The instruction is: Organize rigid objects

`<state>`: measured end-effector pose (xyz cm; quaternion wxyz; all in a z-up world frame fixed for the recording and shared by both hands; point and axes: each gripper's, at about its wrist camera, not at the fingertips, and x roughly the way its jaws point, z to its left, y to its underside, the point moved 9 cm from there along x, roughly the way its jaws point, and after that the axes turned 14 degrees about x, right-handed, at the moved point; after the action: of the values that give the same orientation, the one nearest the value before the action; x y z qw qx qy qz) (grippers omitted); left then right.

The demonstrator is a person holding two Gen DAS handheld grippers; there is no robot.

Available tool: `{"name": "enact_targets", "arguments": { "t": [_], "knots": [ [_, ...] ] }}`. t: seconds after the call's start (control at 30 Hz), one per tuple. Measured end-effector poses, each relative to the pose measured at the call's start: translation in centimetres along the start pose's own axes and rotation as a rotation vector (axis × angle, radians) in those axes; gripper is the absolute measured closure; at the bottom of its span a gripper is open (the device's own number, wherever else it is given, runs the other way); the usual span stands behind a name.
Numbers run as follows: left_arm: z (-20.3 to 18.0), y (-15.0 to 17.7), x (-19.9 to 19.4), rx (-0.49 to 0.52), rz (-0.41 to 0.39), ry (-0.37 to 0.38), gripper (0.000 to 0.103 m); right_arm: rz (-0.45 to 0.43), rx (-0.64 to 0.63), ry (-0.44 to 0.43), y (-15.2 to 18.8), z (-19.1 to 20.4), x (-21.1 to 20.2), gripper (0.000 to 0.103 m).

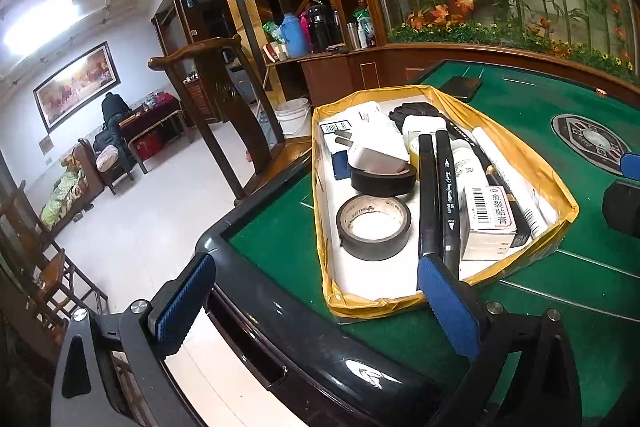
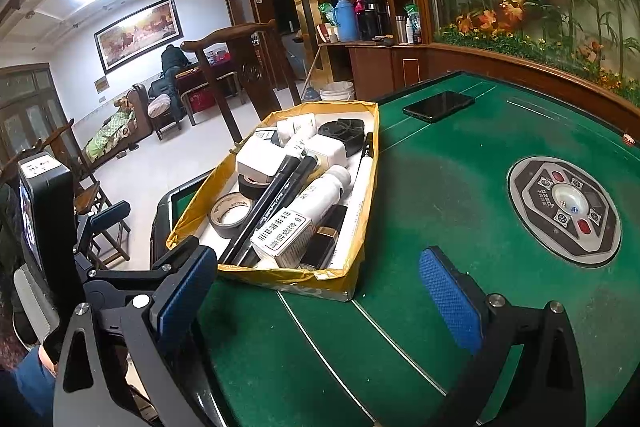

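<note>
Hovering with both grippers, left (image 1: 316, 301) and right (image 2: 320, 301), jaws wide apart, empty; items crammed in box (image 2: 362, 195) on table (image 2: 460, 163). Next, probably: picking 1 tape roll (image 1: 374, 227).

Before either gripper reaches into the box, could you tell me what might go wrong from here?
1. The white charger plug rests tilted on a black tape roll; lifting that roll could tip the plug.
2. The two black markers lie side by side, touching, so the open left gripper might catch both.
3. The yellow-taped box sits near the table's corner, so a push could slide it off.
</note>
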<state>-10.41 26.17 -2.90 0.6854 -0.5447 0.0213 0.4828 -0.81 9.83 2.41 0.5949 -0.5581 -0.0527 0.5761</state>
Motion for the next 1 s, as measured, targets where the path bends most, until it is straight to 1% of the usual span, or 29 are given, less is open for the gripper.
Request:
{"name": "enact_targets", "arguments": {
  "t": [0.27,0.6,1.0],
  "knots": [
    [0.31,0.41,0.29,-0.014,0.017,0.006,0.001,0.002,0.001,-0.001,0.04,0.00,0.09,0.002],
    [0.45,0.46,0.29,-0.017,0.020,0.004,0.001,0.000,0.000,0.000,0.07,-0.09,0.23,0.002],
    [0.87,0.83,0.49,-0.041,0.031,0.038,0.001,0.001,0.002,-0.001,0.00,-0.04,0.17,0.002]
  ]
}}
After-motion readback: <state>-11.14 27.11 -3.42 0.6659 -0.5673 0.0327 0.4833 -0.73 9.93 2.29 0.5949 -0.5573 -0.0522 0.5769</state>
